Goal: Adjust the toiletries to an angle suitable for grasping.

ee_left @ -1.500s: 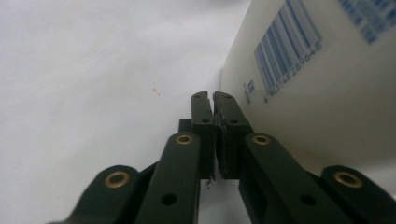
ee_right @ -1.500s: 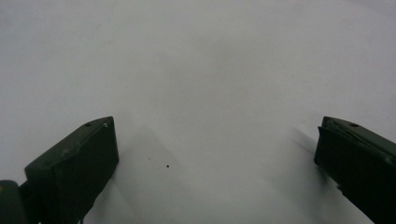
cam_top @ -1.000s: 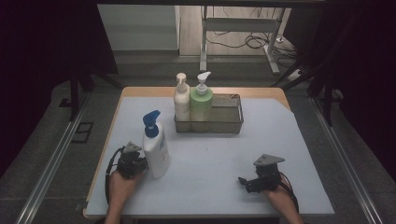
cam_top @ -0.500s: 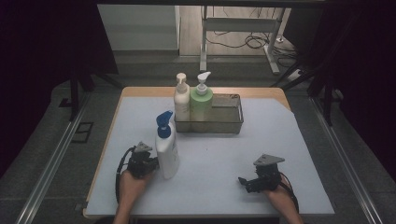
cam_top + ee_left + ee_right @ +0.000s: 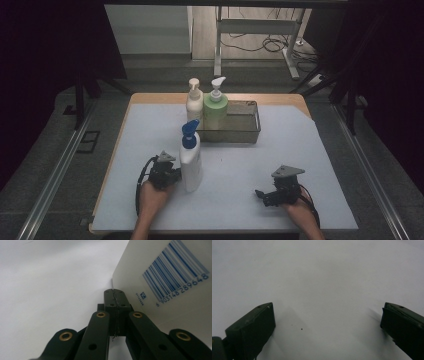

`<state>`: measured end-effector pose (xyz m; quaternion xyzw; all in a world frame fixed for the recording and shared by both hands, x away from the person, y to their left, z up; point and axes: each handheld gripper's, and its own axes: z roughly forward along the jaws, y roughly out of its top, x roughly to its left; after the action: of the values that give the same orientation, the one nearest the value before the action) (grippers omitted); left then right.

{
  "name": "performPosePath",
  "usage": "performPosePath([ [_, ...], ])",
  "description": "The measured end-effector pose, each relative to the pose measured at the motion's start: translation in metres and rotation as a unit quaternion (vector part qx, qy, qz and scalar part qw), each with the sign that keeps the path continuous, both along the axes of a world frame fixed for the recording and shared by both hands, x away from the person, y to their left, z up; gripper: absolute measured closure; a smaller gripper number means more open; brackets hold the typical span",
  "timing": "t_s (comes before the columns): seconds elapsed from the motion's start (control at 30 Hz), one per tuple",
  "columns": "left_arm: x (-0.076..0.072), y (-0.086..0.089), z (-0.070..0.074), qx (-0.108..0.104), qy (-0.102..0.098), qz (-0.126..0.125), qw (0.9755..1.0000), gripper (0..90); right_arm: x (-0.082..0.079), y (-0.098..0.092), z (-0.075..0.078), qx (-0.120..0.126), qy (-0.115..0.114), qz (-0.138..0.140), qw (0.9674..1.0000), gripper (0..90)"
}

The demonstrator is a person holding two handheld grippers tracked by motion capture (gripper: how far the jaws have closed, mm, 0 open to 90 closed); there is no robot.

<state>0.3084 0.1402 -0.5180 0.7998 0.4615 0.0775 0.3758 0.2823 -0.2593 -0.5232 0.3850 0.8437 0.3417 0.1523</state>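
A white pump bottle (image 5: pixel 191 162) with a blue pump head stands upright on the pale mat, left of centre. My left gripper (image 5: pixel 172 175) lies low on the mat just left of it. In the left gripper view the jaws are shut, pad against pad, with nothing between them. The left gripper's tips (image 5: pixel 115 293) meet the edge of the bottle's barcoded side (image 5: pixel 170 277). My right gripper (image 5: pixel 262 195) rests at the front right of the mat. In the right gripper view the right gripper (image 5: pixel 328 315) is open over bare mat.
A wire basket (image 5: pixel 245 132) stands at the back centre of the table. A cream pump bottle (image 5: pixel 194 102) and a green pump bottle (image 5: pixel 216 107) stand upright at its left end. The table's front edge (image 5: pixel 225 231) runs just behind both hands.
The left gripper and the white bottle have shifted together to the right across the mat, the bottle staying upright. The right gripper has not moved.
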Motion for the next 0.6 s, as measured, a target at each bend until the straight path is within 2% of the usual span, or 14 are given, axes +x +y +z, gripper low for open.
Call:
performPosePath([
  [0.37, 0.003, -0.023, 0.0, 0.001, -0.001, -0.017, 0.9999, 89.4, 0.0, 0.0, 0.0, 0.0, 0.0, 0.0, 1.0, 0.0],
  [0.6, -0.002, -0.024, 0.001, 0.004, 0.0, -0.024, 0.9997, 89.4, 0.0, 0.0, 0.0, 0.0, 0.0, 0.0, 1.0, 0.0],
])
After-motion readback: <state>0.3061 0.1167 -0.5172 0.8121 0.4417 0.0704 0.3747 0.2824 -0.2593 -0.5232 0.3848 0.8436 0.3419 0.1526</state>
